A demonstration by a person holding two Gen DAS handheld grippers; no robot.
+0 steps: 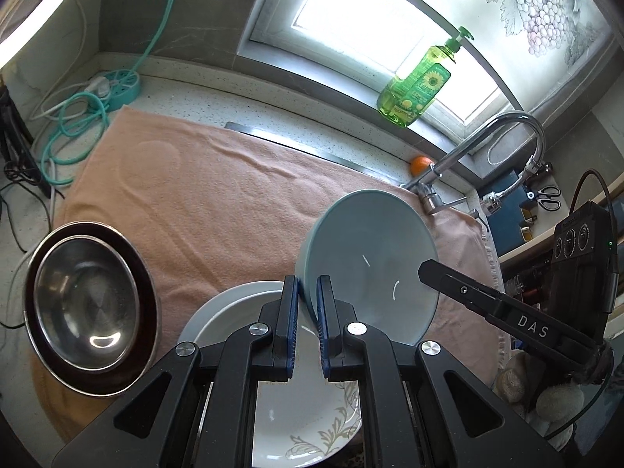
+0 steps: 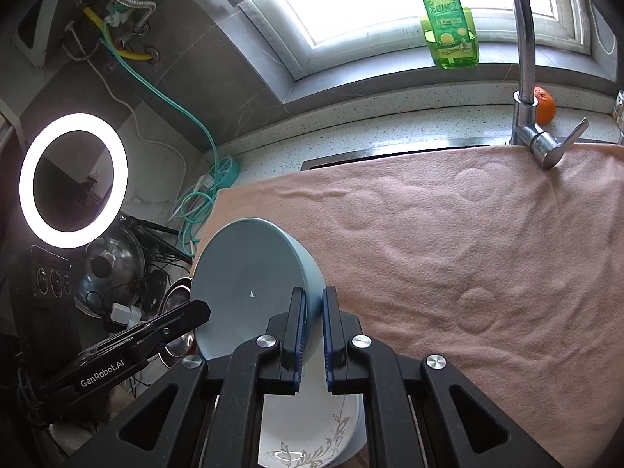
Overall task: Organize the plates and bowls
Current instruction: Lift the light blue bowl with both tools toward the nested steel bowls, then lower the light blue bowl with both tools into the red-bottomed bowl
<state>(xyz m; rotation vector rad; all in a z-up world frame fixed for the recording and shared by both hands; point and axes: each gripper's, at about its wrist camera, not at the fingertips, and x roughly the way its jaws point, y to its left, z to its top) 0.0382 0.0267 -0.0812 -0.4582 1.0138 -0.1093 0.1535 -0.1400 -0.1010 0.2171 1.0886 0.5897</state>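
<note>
Both hand-held grippers were clamped on the same pale blue, round ceramic bowl (image 1: 370,257), one on each side of its rim, holding it tilted in the air above the peach-coloured fleece towel (image 1: 218,179) that covered the counter. The left gripper (image 1: 308,284) had its blue-padded jaws pressed onto the bowl's left edge; the rim vanished between the pads, so how deep the bite went could not be seen. The right gripper (image 2: 314,298) pinched the opposite edge in the same way, and from the left camera only one black finger of it crossed in front of the bowl, its other finger hidden behind.

Beneath the bowl sat a white round plate with a grey-gold leaf pattern (image 1: 308,421), mostly covered by the left gripper's frame; only part of its rim and a patch of its pattern showed, and its front edge was cut off at the bottom of the view. Whether one plate or a stack lay there was hard to tell, though a second pale rim seemed to peek out on the left side.

To the left, a shiny round stainless-steel bowl (image 1: 84,304) rested inside a dark-rimmed one (image 1: 144,296) at the towel's edge. From the right camera those were nearly lost in shadow behind cables.

At the back stood a green soap bottle with a sunflower label (image 1: 419,82), a chrome tap (image 1: 503,132) and a half-hidden orange fruit (image 1: 419,163).
</note>
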